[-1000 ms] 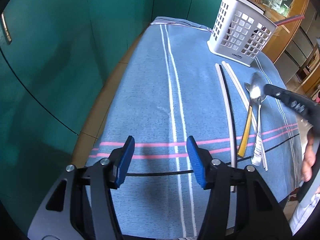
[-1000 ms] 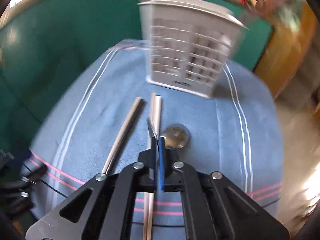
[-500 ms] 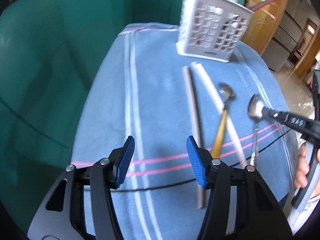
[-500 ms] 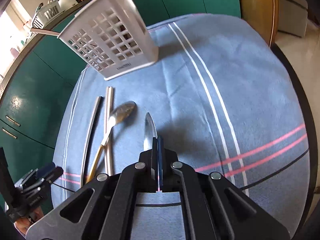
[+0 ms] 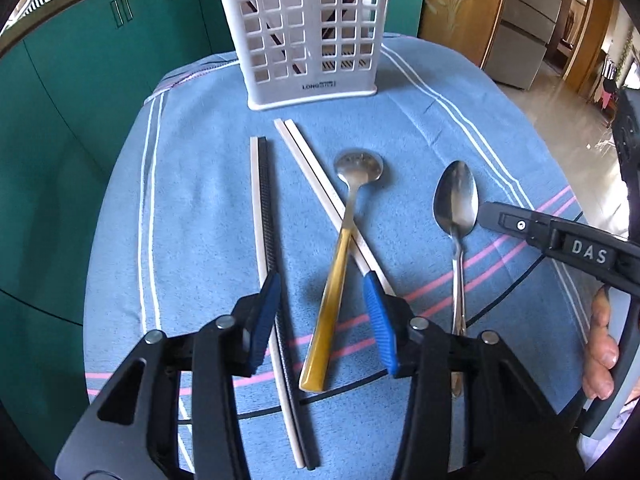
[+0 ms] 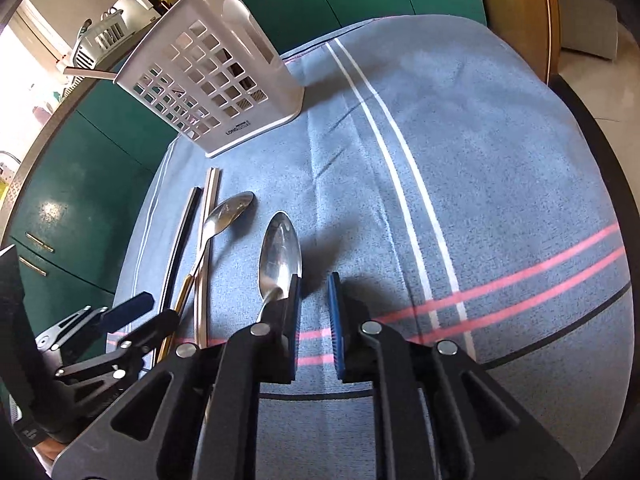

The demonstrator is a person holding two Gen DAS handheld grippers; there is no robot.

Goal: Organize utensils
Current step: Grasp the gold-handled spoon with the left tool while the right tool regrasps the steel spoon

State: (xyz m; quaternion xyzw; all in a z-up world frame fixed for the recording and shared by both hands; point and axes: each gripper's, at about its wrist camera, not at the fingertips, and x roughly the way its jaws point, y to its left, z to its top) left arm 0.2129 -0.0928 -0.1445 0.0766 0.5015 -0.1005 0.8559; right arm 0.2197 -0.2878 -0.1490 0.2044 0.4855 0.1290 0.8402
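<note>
Two close wrist views angled down, sharing the white caddy (image 5: 306,32)

A blue striped cloth (image 5: 192,184) lies before green cabinets (image 5: 80,92).

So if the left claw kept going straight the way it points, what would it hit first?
Probably the gold-handled spoon, whose handle lies between the left claw's open jaws, which have just been closing; depth is unclear, so it might land on the blue cloth beside it.

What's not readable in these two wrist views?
- White slotted plastic utensil caddy: contents, left view, lattice wall hides all but dark diagonal sticks; top cropped.
- All-steel spoon handle end: behind left gripper body.
- Same spoon's handle, right view: hidden under right gripper.
</note>
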